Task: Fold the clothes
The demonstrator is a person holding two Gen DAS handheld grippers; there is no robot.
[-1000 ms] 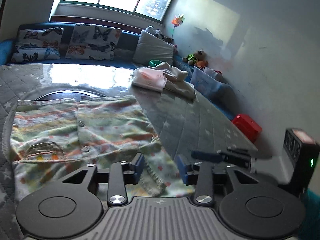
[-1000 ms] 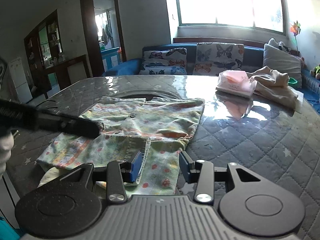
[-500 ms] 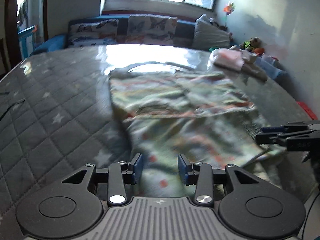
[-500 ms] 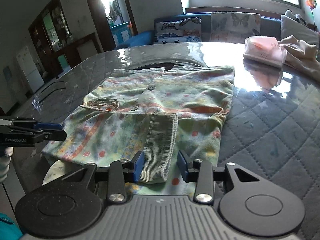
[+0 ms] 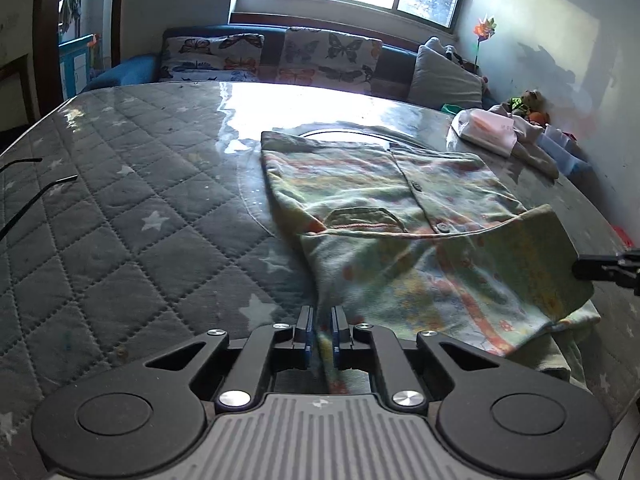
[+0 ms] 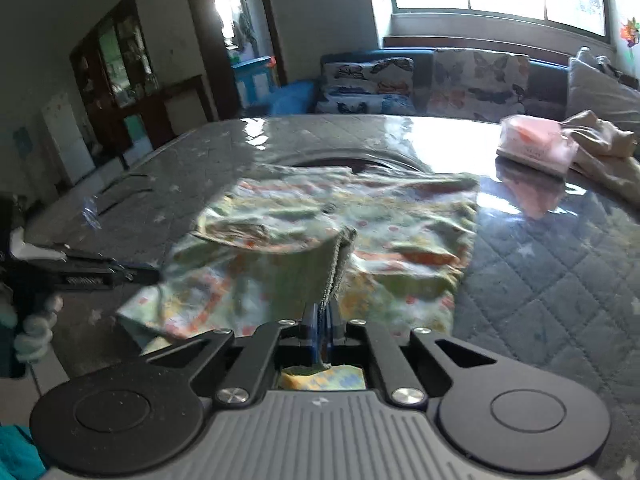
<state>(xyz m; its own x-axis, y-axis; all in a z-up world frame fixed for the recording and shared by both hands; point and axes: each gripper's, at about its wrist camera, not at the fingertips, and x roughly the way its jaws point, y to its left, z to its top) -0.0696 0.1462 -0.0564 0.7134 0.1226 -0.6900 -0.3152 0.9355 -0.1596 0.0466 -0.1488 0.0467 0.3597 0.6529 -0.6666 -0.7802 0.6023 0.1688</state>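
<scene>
A pale green shirt with orange and yellow print [image 5: 400,216] lies spread on the quilted grey table [image 5: 120,220]. My left gripper [image 5: 321,320] sits at the shirt's near left edge, jaws closing, and a strip of the fabric is pinched between the blue pads. In the right wrist view the shirt [image 6: 392,216] has its ribbed cuff drawn up off the table. My right gripper [image 6: 322,316] has its jaws closing tight on that cuff. Each gripper shows in the other's view: the right gripper [image 5: 600,270] and the left gripper [image 6: 120,276].
A pink packet [image 6: 536,146] and a beige cloth [image 6: 604,148] lie at the table's far right. A sofa with butterfly cushions [image 5: 320,56] runs behind the table. A gloved hand [image 6: 36,328] shows at the left edge.
Both grippers went from open to closed on the shirt. The left one swung round to the shirt's near left edge. The cuff has risen off the table in the right gripper.
</scene>
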